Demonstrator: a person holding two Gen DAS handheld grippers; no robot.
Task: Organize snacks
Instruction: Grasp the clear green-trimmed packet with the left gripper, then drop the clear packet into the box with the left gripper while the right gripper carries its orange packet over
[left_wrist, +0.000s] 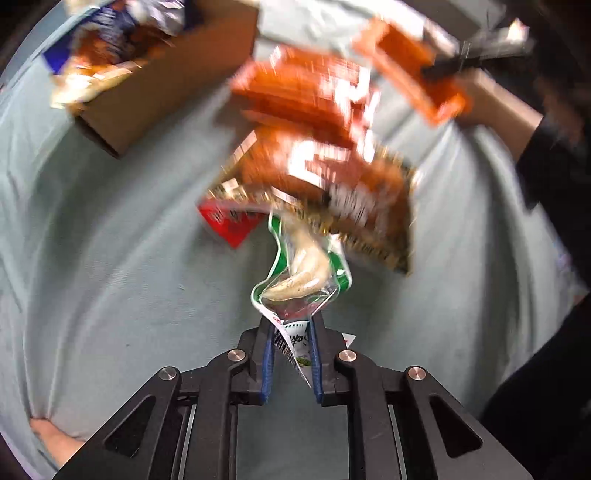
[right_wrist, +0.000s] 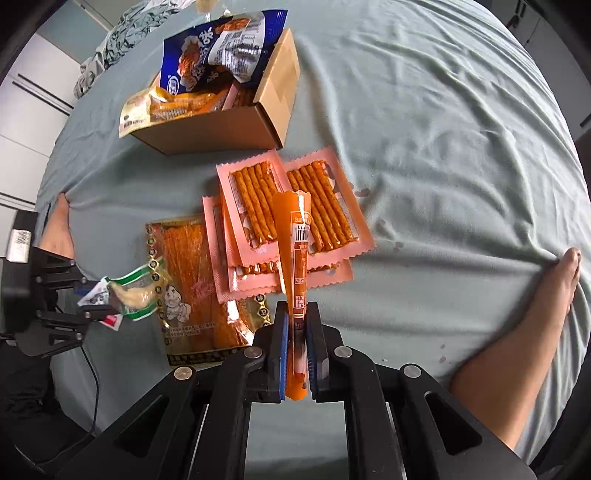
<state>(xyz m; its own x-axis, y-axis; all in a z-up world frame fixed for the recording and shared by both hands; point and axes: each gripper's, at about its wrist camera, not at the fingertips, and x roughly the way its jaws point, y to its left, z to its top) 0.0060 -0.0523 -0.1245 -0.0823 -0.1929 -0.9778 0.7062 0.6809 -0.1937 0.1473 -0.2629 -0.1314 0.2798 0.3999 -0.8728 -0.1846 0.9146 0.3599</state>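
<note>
My left gripper (left_wrist: 291, 354) is pinched on the sealed end of a small green-and-clear pouch (left_wrist: 303, 269), a pale lumpy piece showing through the film; the blue pads have the printed flap between them and the pouch hangs clear of the sheet. Beyond it the left view smears badly: the orange packs (left_wrist: 306, 110) are streaks, their print unreadable, and a red corner (left_wrist: 229, 225) pokes out from under them that I cannot identify. In the right view the same left gripper (right_wrist: 92, 299) comes in from the left edge, its body partly cut off, the pouch (right_wrist: 136, 295) held over the edge of the gold pack (right_wrist: 195, 288). My right gripper (right_wrist: 295, 350) is clamped nearly closed on a slim orange stick (right_wrist: 295, 251), a glossy tube with a crimped, notched top and a barcode label; it stands up along the fingers and hides part of what lies behind. Behind it lie flat pink packs (right_wrist: 258, 206) with serrated edges and clear windows showing rows of ridged orange sticks, fanned and overlapping so I cannot count the lower ones. The gold pack is a shiny rectangle with a cartoon figure, partly under the pink ones. Farther off, an open cardboard box (right_wrist: 258, 122) holds a crinkled blue bag (right_wrist: 207, 48) and more wrappers, heaped past its rim. Everything rests on a wrinkled grey-green sheet (right_wrist: 443, 129). A bare foot (right_wrist: 554, 295) presses into it at right, another (right_wrist: 61, 221) at left.
</note>
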